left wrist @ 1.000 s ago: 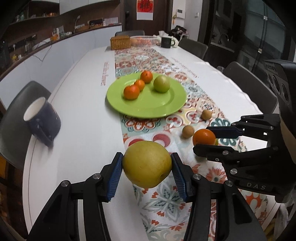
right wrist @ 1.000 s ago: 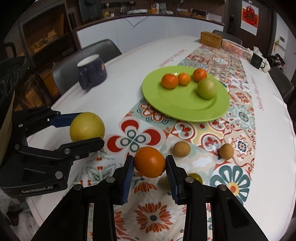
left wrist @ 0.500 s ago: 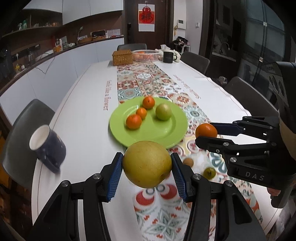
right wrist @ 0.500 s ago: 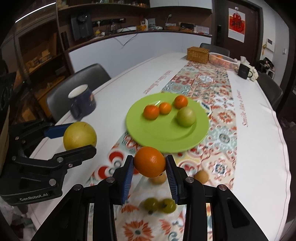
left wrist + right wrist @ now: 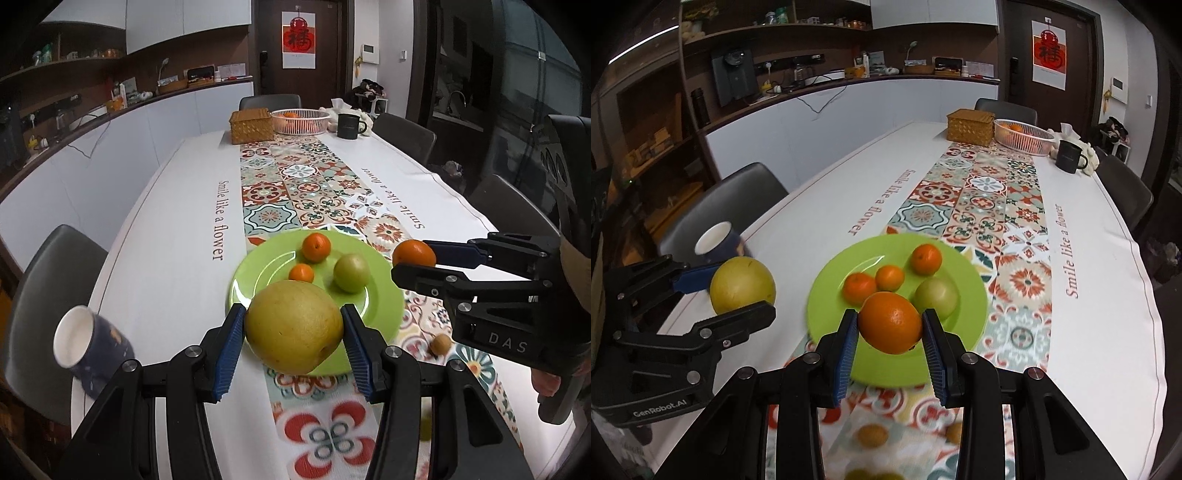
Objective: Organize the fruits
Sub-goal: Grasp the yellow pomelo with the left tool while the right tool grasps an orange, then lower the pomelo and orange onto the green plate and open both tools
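My left gripper (image 5: 291, 339) is shut on a large yellow pear (image 5: 293, 326) and holds it in the air over the near edge of the green plate (image 5: 258, 273). My right gripper (image 5: 890, 332) is shut on an orange (image 5: 890, 322), also held above the plate's near side (image 5: 827, 288). On the plate lie small tangerines (image 5: 925, 259) and a green apple (image 5: 936, 294). Each gripper shows in the other's view: the right one with the orange (image 5: 413, 253), the left one with the pear (image 5: 742, 285).
A dark blue mug (image 5: 92, 349) stands left of the plate near the table edge. Small brown fruits (image 5: 440, 343) and greenish ones (image 5: 864, 474) lie on the patterned runner below me. A wicker box (image 5: 251, 125), white basket (image 5: 301, 121) and black mug (image 5: 347, 125) stand at the far end.
Both grippers have risen and moved forward with their fruit, from low over the runner to above the plate's near edge. The small fruits on the runner have dropped behind.
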`<action>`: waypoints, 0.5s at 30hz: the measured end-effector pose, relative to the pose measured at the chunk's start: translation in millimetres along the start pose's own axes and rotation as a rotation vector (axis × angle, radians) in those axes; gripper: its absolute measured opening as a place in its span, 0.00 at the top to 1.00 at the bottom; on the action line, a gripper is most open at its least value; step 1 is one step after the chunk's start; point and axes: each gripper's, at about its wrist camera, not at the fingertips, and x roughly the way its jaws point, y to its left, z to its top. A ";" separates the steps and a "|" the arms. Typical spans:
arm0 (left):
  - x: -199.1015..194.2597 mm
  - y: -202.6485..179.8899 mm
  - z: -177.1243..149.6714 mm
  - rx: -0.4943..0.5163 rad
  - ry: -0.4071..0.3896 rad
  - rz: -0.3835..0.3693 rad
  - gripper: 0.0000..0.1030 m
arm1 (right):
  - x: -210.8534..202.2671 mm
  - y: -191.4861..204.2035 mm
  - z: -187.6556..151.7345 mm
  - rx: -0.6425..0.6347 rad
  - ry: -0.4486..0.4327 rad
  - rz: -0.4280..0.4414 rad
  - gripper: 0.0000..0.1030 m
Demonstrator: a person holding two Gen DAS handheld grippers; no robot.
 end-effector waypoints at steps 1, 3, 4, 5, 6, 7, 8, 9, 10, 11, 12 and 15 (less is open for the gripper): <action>4.3 1.8 2.3 -0.002 0.004 -0.002 0.50 | 4.5 -1.6 3.3 0.003 0.004 -0.002 0.65; 15.2 5.2 8.1 -0.002 0.011 -0.001 0.50 | 15.7 -7.6 11.2 0.012 0.012 -0.005 0.65; 21.4 6.8 11.1 -0.001 0.015 0.005 0.50 | 19.3 -9.5 13.6 0.014 0.015 -0.007 0.65; 26.3 8.3 13.8 0.000 0.019 0.008 0.50 | 25.5 -12.9 17.9 0.020 0.018 -0.016 0.65; 33.8 10.8 17.3 -0.002 0.026 0.010 0.50 | 30.0 -15.1 20.7 0.023 0.021 -0.022 0.65; 39.1 12.2 19.3 -0.003 0.031 0.012 0.50 | 34.0 -17.3 23.3 0.025 0.024 -0.024 0.65; 44.4 14.0 21.3 -0.005 0.036 0.015 0.50 | 40.4 -20.9 27.1 0.033 0.030 -0.028 0.65; 51.7 15.8 24.5 -0.007 0.043 0.018 0.50 | 44.6 -23.4 29.9 0.039 0.035 -0.034 0.65; 56.6 17.3 26.4 -0.010 0.049 0.020 0.50 | 50.2 -26.2 32.9 0.040 0.039 -0.040 0.65; 61.7 19.1 28.5 -0.013 0.053 0.021 0.50 | 54.7 -28.6 35.1 0.042 0.043 -0.047 0.65; 68.0 21.2 30.6 -0.015 0.059 0.017 0.50 | 60.0 -31.0 37.3 0.044 0.049 -0.054 0.65; 85.8 25.9 34.4 -0.018 0.086 0.014 0.50 | 75.1 -37.8 42.2 0.052 0.067 -0.064 0.65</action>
